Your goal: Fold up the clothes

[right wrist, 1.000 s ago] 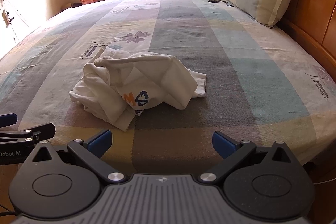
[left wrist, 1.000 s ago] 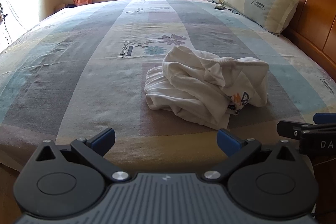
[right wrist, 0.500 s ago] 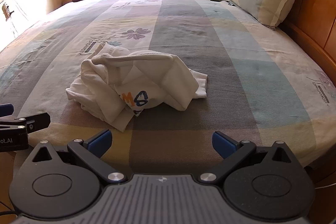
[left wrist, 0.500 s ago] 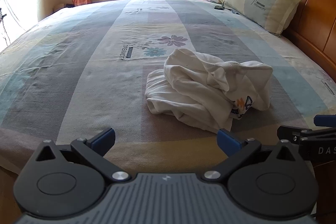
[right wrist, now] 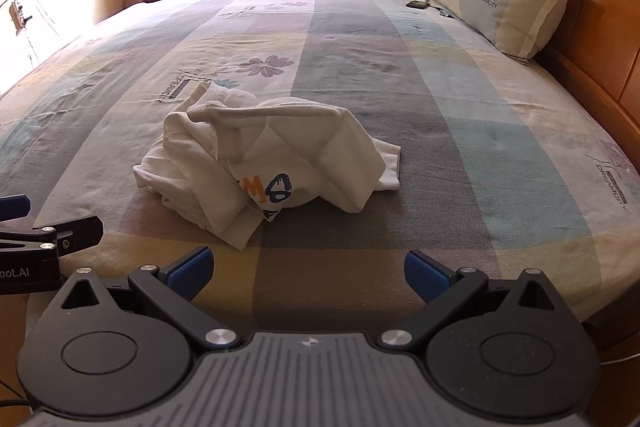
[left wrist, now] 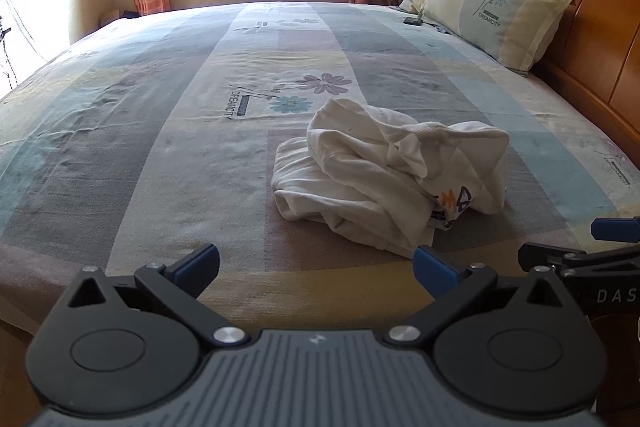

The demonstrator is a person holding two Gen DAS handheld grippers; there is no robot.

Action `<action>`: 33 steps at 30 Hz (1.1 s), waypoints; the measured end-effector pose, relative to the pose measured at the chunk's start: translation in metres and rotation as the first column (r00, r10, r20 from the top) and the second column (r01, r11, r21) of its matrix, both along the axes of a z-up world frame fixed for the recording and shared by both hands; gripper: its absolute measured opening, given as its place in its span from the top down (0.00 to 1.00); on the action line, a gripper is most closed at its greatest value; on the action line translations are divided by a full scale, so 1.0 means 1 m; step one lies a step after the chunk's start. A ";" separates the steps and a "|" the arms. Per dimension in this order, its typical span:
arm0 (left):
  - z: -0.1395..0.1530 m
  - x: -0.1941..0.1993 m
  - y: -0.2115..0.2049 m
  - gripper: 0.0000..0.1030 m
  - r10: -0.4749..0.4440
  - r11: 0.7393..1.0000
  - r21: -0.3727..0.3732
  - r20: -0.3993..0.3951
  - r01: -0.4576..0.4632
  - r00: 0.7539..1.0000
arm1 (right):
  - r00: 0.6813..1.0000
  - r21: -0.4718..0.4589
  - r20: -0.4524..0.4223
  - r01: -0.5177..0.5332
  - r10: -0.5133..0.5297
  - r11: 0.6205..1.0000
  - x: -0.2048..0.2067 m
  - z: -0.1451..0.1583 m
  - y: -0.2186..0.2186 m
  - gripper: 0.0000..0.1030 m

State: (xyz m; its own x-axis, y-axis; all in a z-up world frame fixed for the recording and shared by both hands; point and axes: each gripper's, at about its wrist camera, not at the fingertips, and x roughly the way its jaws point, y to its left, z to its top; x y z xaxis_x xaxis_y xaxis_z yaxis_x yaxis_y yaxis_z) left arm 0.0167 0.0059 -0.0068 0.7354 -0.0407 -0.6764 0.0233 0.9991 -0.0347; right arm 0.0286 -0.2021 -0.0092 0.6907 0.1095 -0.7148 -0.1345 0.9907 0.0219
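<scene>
A crumpled white garment [left wrist: 384,179] with a blue and orange print lies in a heap on the bed near the front edge; it also shows in the right wrist view [right wrist: 264,163]. My left gripper [left wrist: 316,267] is open and empty, just short of the heap and a little to its left. My right gripper [right wrist: 306,273] is open and empty, just short of the heap and a little to its right. Each gripper's tip shows at the edge of the other's view.
The bed [left wrist: 160,131] has a striped floral sheet. A pillow [left wrist: 496,11] leans on the wooden headboard [left wrist: 592,11] at the right. A small dark object [left wrist: 412,21] lies near the pillow. A window and curtains stand at the far wall.
Both grippers have moved a little forward toward the garment, which sits nearer and lower in both views. The garment itself has not moved.
</scene>
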 end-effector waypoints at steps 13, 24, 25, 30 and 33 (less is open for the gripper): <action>-0.002 0.007 -0.007 0.00 0.009 1.000 0.008 -0.012 -0.009 1.000 | 1.000 0.022 0.014 0.006 -0.006 1.000 -0.003 0.004 -0.008 0.00; -0.007 0.009 -0.001 0.00 0.003 1.000 -0.010 -0.019 -0.003 1.000 | 1.000 0.008 -0.007 0.015 -0.014 1.000 0.003 -0.001 -0.004 0.00; -0.007 0.008 0.000 0.00 0.006 1.000 -0.017 -0.018 -0.007 1.000 | 1.000 -0.001 -0.008 0.012 -0.012 1.000 0.003 -0.001 -0.002 0.00; -0.009 0.010 0.002 0.00 0.009 0.999 -0.032 -0.025 -0.010 1.000 | 1.000 -0.023 0.009 -0.011 0.011 1.000 -0.002 0.003 0.005 0.00; -0.008 0.008 0.002 0.00 0.006 0.999 -0.036 -0.018 -0.006 1.000 | 1.000 -0.029 0.004 0.000 0.000 1.000 -0.001 0.005 0.005 0.00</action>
